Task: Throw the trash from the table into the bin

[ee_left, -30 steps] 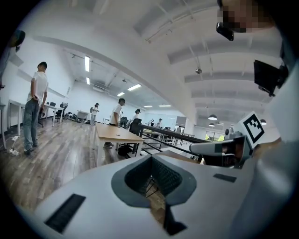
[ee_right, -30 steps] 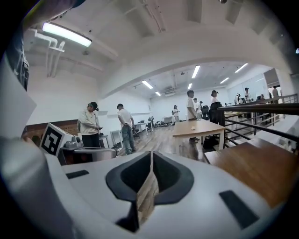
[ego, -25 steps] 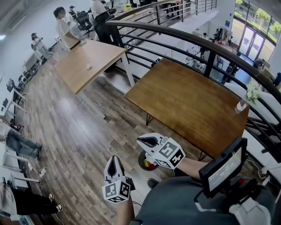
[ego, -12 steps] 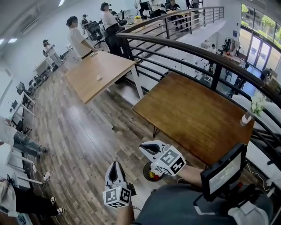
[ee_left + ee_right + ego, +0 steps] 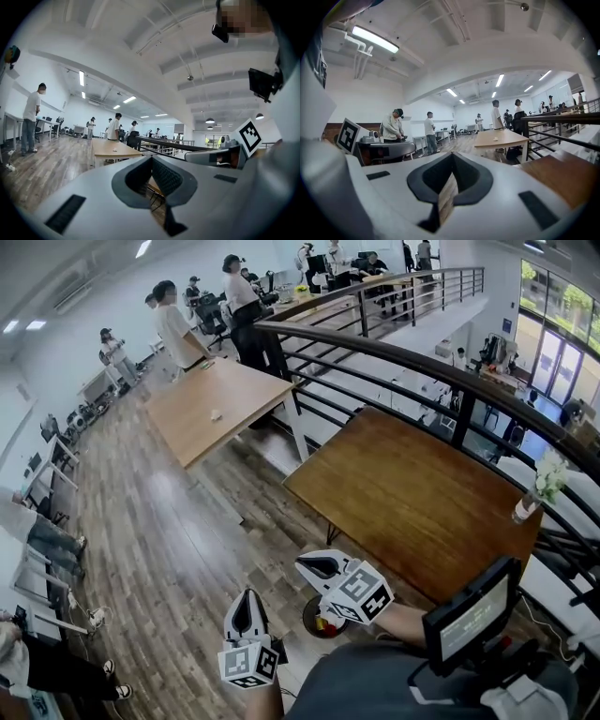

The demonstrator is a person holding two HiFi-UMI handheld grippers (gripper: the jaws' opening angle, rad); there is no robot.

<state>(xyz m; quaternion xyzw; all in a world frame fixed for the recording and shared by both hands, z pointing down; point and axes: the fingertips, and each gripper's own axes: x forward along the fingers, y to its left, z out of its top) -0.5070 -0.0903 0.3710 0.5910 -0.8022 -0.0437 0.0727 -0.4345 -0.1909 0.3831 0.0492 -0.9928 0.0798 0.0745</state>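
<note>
My left gripper (image 5: pixel 247 594) is at the lower middle of the head view, shut and holding nothing. My right gripper (image 5: pixel 306 565) is just to its right, pointing left, also shut with nothing in it. Below the right gripper a small round bin (image 5: pixel 308 611) stands on the floor with red and yellow bits inside. The brown table (image 5: pixel 412 484) lies beyond it; I see no trash on its top. From the left gripper view its jaws (image 5: pixel 153 180) point level across the room. The right gripper view shows its jaws (image 5: pixel 449 187) meeting, with the brown table (image 5: pixel 562 173) at right.
A bottle with white flowers (image 5: pixel 521 510) stands at the brown table's right corner. A dark railing (image 5: pixel 422 362) curves behind it. Farther off, a lighter table (image 5: pixel 211 404) holds a small white thing (image 5: pixel 216 414), with people standing round its far end. A screen (image 5: pixel 469 615) hangs at my chest.
The head view has tipped up, so the tables sit lower in the picture and more of the room shows. Both grippers stay shut, keeping their places relative to each other.
</note>
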